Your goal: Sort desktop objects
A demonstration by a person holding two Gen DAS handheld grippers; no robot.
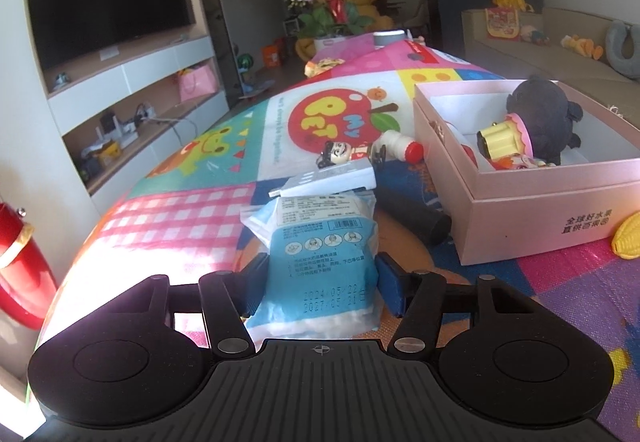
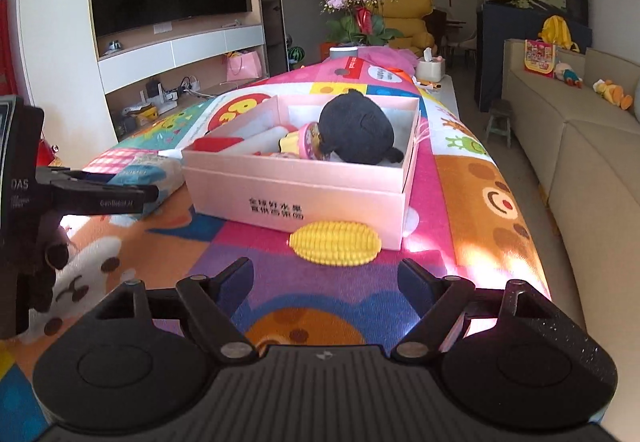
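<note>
A blue-and-white packet of face masks (image 1: 320,242) lies on the colourful table mat, and my left gripper (image 1: 320,282) is shut on it, a pad pressing each side. The same packet (image 2: 152,170) shows in the right wrist view, left of the pink box, with a left gripper finger (image 2: 100,198) over it. The open pink box (image 1: 532,198) (image 2: 296,194) holds a black plush toy (image 1: 544,114) (image 2: 360,134) and small toys. A yellow toy corn cob (image 2: 335,244) (image 1: 628,240) lies against the box's front wall. My right gripper (image 2: 326,282) is open just short of the corn, with nothing between its fingers.
Beyond the packet lie a grey-white remote (image 1: 332,178), a small doll figure (image 1: 340,154), a white bottle with a red cap (image 1: 400,146) and a black cylinder (image 1: 416,214). A flower pot (image 2: 360,18) stands at the table's far end. A sofa (image 2: 580,146) runs along the right.
</note>
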